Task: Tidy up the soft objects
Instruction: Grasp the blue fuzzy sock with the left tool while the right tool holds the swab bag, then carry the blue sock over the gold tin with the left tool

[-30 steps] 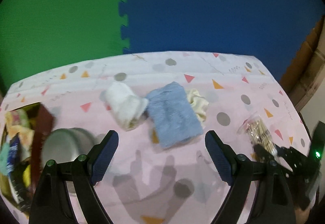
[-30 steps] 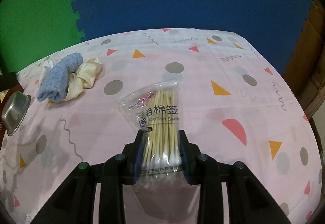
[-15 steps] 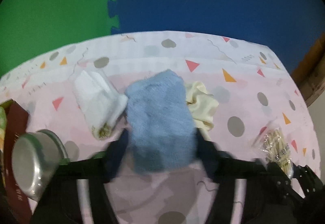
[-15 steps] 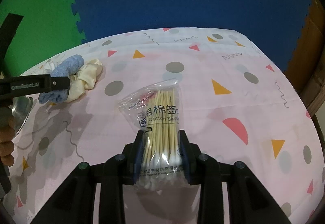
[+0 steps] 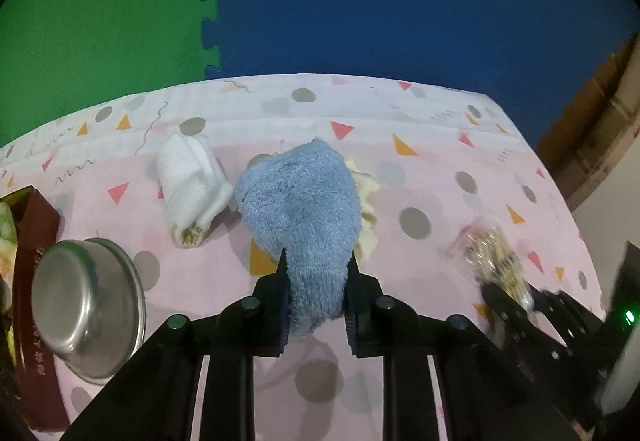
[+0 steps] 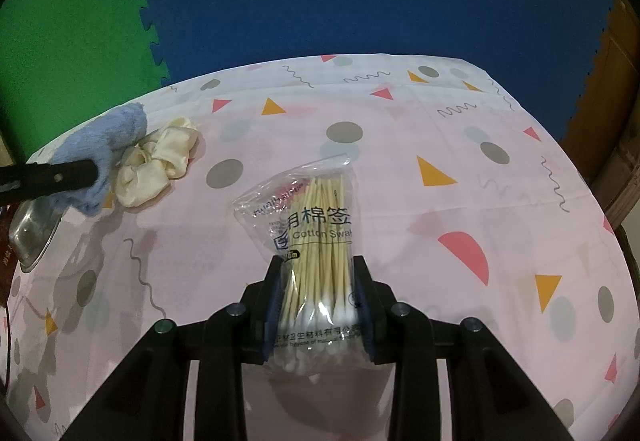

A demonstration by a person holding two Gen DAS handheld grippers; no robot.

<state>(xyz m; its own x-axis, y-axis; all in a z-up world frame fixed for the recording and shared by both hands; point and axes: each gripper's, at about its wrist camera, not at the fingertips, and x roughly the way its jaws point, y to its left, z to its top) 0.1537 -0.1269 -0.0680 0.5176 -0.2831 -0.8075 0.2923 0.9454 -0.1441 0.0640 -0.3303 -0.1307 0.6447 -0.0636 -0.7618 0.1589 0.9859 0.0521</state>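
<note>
left gripper (image 5: 316,281) — jaws squeezed on blue towel (image 5: 304,201), frame middle | right gripper (image 6: 318,293) — jaws pinch bag of cotton swabs (image 6: 316,241), lower middle | cream scrunchie (image 6: 160,161) maybe touches towel, left

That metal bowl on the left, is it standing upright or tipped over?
Tipped. The metal bowl leans on the dark red box, its flat base facing the left camera; the right view shows its rim slanted off the tablecloth.
</note>
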